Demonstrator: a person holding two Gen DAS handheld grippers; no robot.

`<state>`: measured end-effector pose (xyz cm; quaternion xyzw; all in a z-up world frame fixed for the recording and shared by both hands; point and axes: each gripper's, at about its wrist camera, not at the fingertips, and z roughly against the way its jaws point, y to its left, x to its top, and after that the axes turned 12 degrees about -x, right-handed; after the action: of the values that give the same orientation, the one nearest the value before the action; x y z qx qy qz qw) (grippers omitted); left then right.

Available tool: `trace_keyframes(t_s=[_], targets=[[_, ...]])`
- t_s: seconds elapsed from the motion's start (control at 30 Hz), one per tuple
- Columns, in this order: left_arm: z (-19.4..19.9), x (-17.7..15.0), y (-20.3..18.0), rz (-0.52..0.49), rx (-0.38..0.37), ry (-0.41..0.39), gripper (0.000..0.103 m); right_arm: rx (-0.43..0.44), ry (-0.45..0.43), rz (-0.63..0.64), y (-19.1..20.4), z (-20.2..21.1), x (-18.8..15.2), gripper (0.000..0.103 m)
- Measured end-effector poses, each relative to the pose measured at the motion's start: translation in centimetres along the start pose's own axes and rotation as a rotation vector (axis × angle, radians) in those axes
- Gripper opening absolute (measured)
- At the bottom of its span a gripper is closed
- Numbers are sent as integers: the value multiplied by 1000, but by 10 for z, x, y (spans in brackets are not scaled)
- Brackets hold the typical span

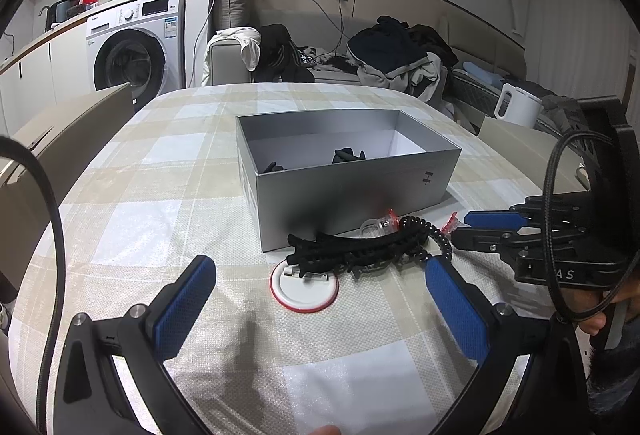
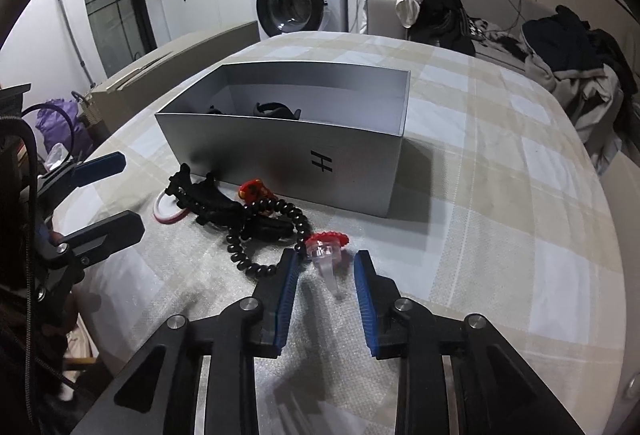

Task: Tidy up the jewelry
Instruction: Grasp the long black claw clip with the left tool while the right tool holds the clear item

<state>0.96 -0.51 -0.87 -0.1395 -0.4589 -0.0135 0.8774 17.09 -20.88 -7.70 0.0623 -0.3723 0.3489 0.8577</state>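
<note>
We have the right gripper (image 2: 326,267) spread, the clear clip with the red top (image 2: 326,255) lying between its fingers, not yet pinched. Clip's long axis runs roughly 12-to-6 along the fingers, red end at 12. Right is clearly the nearer one. Left gripper (image 1: 320,283) is spread wide, hovering low over the black hair claws (image 1: 344,249) and white disc (image 1: 304,285). Grey box (image 2: 280,151) sits at 12, beyond the pile on the checked tablecloth (image 2: 480,195); we'd guess that's the drop target.

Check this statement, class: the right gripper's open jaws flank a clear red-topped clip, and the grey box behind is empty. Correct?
Not quite. The grey box is not empty: dark items lie inside, as the right wrist view shows. The right gripper is indeed open around the clear clip.
</note>
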Motion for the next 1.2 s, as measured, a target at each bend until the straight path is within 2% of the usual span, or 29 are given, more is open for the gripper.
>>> trace_keyframes(t_s=[0.53, 0.67, 0.7, 0.87, 0.97, 1.2], targets=[[-1, 0, -1, -1, 0, 11, 102, -15, 14, 5, -3, -5, -2, 26], [-1, 0, -1, 2, -3, 13, 102, -38, 11, 22, 1, -6, -1, 20], [0, 0, -1, 5, -4, 13, 102, -39, 7, 30, 3, -6, -1, 16], [0, 1, -1, 7, -8, 14, 102, -11, -27, 18, 0, 1, -3, 15], [-1, 2, -1, 14, -9, 12, 102, 60, -83, -53, -7, 14, -5, 15], [-13, 3, 1, 84, -67, 51, 102, 93, -122, -90, -3, 29, -8, 15]])
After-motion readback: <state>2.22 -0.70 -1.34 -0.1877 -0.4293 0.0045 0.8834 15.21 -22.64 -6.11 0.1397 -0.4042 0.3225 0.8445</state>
